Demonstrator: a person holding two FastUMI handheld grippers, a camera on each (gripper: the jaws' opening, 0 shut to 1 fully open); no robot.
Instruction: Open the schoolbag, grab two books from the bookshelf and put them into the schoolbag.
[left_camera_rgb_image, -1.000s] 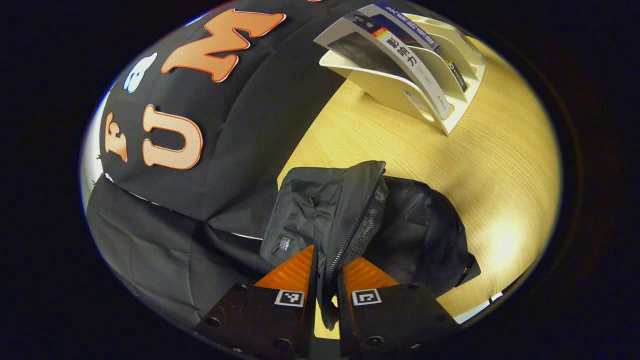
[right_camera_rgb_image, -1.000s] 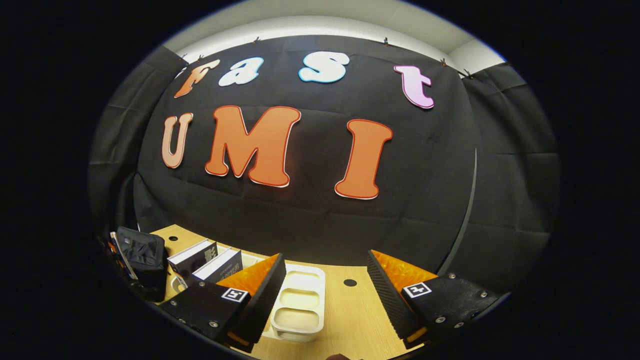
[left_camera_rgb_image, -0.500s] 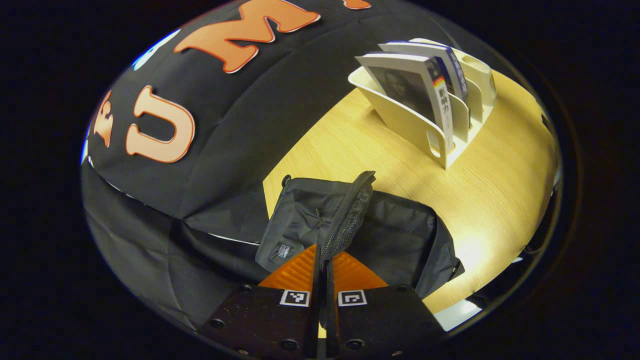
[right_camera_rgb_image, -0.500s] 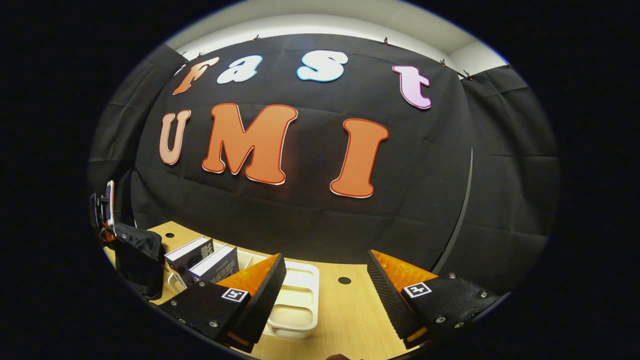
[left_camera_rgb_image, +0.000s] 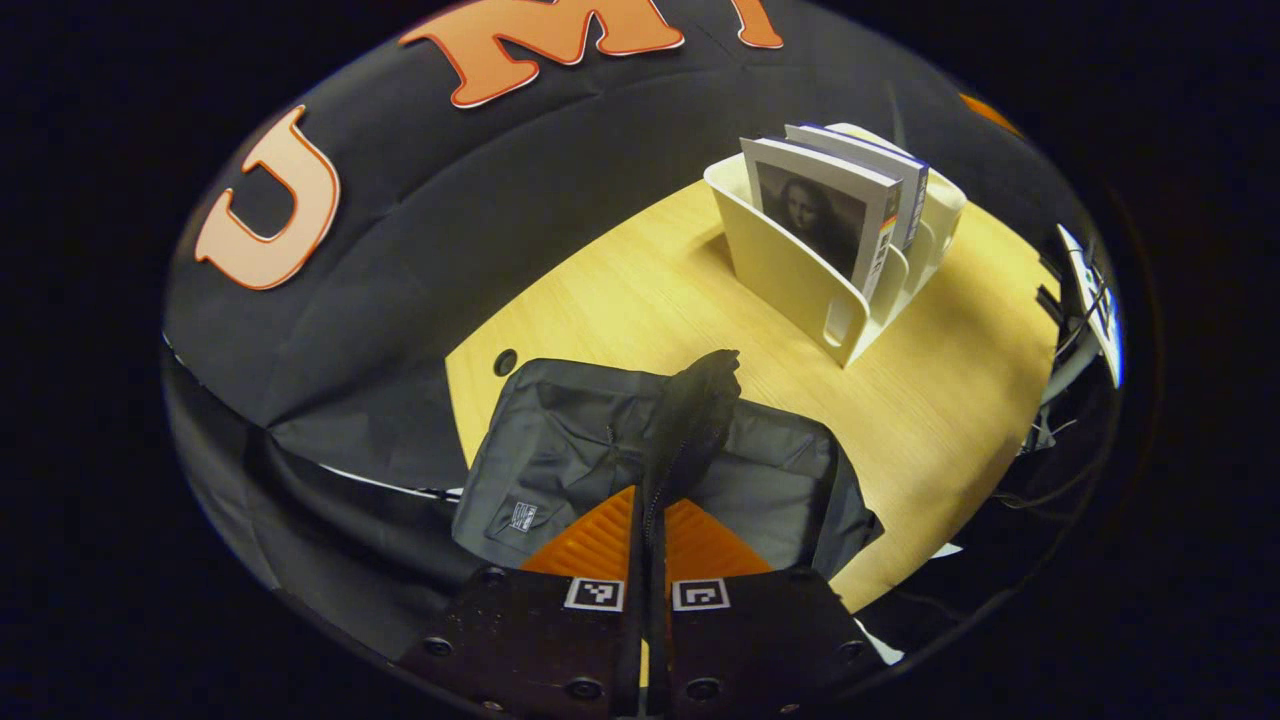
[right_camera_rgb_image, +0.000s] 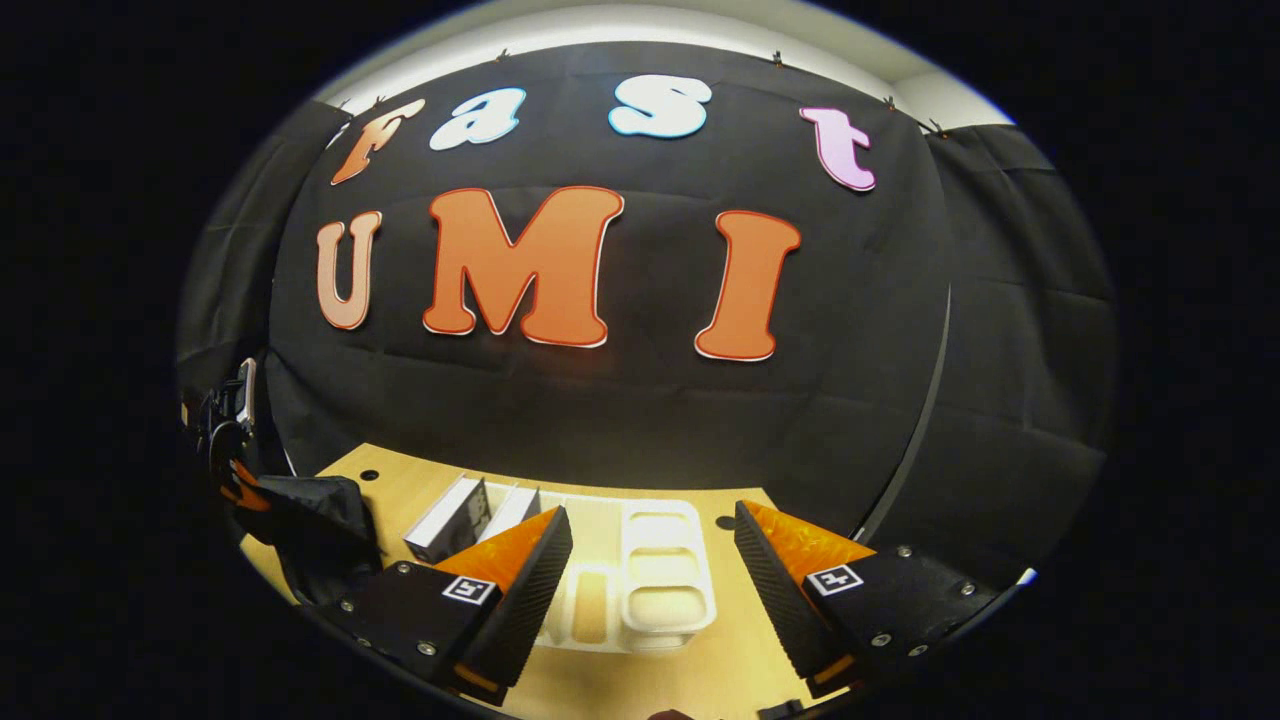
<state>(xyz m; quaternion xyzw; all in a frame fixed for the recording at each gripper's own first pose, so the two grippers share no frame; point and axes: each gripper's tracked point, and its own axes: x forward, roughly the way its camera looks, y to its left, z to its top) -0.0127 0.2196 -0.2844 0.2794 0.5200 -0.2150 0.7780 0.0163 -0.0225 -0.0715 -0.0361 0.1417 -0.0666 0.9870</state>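
- In the left gripper view, the left tool (left_camera_rgb_image: 648, 520) has its two orange fingers pressed together on a raised fold of the black schoolbag (left_camera_rgb_image: 560, 455), pinching the zipper edge that stands up in a ridge between them.
- The schoolbag lies on the wooden desk (left_camera_rgb_image: 640, 290), near the booth's black cloth wall, with a small label on its front panel.
- Beyond the bag, well apart from it, a cream bookshelf (left_camera_rgb_image: 790, 275) stands on the desk with two books upright in its slots: the front book (left_camera_rgb_image: 815, 210) shows a portrait cover, and the second book (left_camera_rgb_image: 880, 180) sits just behind it.
- In the right gripper view, the right tool (right_camera_rgb_image: 650, 565) is spread wide with nothing between its fingers, hovering above the bookshelf (right_camera_rgb_image: 660, 570).
- There the two books (right_camera_rgb_image: 470, 510) stand at the shelf's left end, and the schoolbag (right_camera_rgb_image: 315, 515) is farther left, with the left tool (right_camera_rgb_image: 235, 480) at its edge.
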